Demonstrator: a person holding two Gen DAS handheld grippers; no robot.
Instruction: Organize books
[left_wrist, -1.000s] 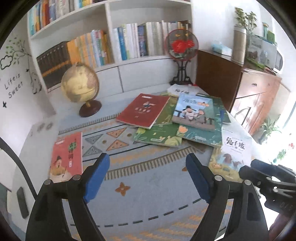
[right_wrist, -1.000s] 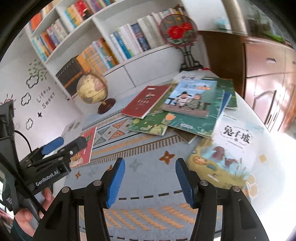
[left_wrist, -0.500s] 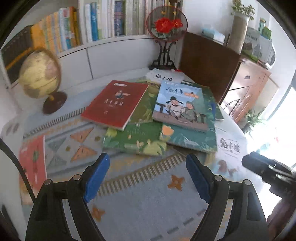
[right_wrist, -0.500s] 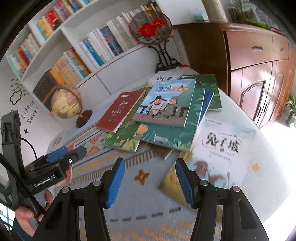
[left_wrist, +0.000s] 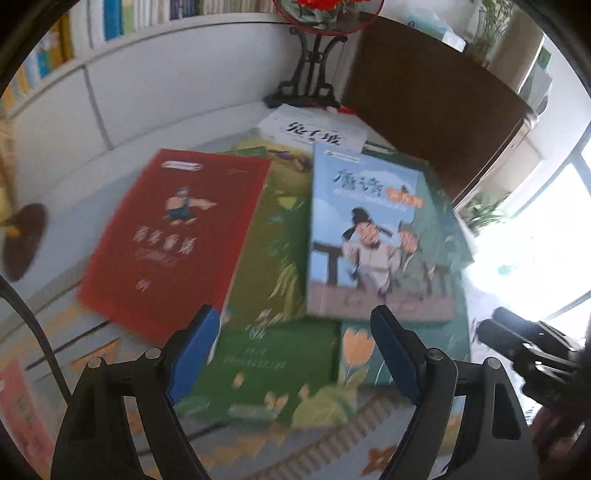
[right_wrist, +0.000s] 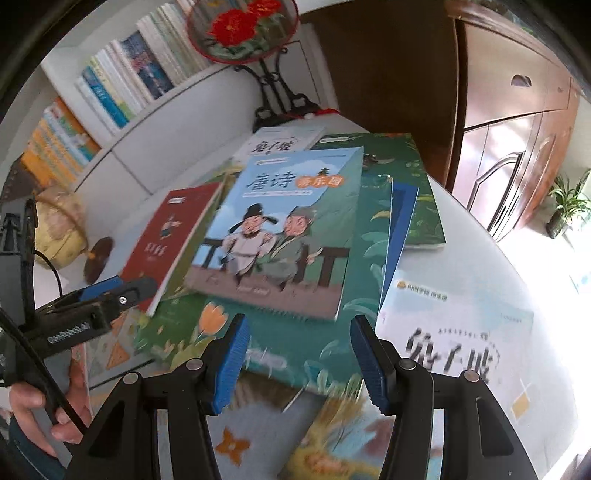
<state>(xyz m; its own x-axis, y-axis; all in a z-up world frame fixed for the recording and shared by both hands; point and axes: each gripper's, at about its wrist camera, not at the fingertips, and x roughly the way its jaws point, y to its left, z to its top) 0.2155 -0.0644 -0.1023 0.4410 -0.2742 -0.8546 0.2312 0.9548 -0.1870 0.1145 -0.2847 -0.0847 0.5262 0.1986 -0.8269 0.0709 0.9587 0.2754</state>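
Red book one, blue book one; left claw, right claw both agape, empty.

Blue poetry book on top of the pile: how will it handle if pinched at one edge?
The blue book looks thin and soft-covered, so it probably sags from an edge pinch. Its cover seems glossy, maybe slippery. It rests on the green book, so pushing likely slides it.

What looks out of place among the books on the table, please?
The books are a loose, overlapping pile at mixed angles: the blue poetry book lies skewed on the green books, the red book overlaps beside it. Both grippers are open and empty.
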